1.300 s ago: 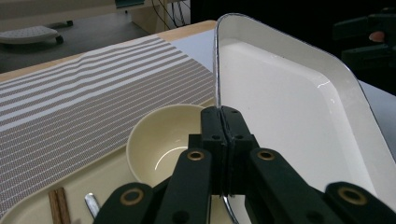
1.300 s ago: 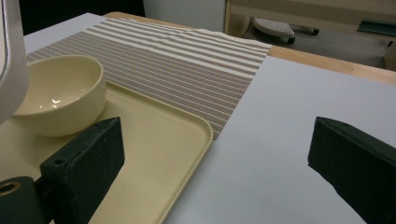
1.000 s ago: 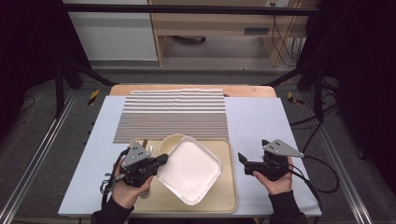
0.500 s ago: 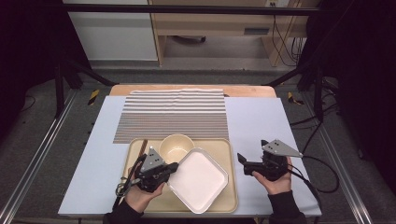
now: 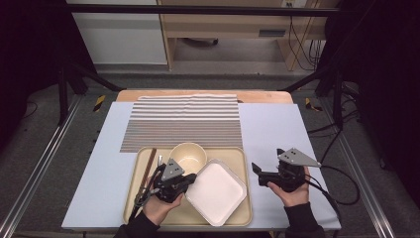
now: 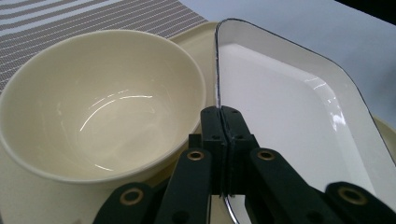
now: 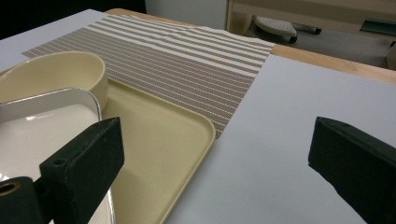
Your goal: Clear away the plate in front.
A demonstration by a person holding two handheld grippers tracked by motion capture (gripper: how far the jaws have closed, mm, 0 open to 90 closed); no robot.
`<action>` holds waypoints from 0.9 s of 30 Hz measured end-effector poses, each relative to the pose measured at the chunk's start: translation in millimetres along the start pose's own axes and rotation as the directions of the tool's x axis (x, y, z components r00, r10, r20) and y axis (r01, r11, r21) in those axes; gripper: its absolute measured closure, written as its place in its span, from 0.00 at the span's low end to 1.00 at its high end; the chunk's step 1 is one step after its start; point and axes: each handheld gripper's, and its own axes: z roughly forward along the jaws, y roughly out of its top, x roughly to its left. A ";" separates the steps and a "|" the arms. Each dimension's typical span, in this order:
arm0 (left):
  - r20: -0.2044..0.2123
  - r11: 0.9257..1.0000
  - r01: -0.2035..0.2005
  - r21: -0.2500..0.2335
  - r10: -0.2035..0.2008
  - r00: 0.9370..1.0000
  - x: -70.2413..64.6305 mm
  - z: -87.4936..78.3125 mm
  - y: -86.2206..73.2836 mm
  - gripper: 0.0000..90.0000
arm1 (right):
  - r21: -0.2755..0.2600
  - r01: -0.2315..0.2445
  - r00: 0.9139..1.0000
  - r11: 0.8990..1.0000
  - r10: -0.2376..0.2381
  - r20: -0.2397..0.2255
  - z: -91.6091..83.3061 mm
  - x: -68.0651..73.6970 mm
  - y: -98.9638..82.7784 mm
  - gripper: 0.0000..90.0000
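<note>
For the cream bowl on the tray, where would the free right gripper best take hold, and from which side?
Best guess: the bowl by its thin upright rim, one jaw inside and one outside. Come from above at the far side, toward the striped mat. The white dish, held by the left gripper, crowds its near right side, and chopsticks lie to its left. The right gripper stands open.

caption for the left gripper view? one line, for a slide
Left gripper shut on the rim of the white square plate, beside the cream bowl on the tray.
</note>
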 end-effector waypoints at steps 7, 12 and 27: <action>0.000 1.000 -0.009 0.024 0.009 1.000 -2.8 9.5 -0.5 0.99 | -0.001 0.000 1.000 1.000 0.000 0.000 -0.6 -0.4 0.2 0.04; -0.011 0.999 -0.007 0.039 0.007 1.000 -1.8 14.0 -1.2 0.98 | 0.000 0.002 1.000 1.000 -0.002 -0.001 -0.4 -0.2 0.2 0.04; -0.043 0.996 -0.025 0.083 0.029 0.999 -5.7 24.1 -5.1 0.97 | 0.007 0.000 1.000 1.000 0.000 -0.003 0.7 0.7 -0.3 0.04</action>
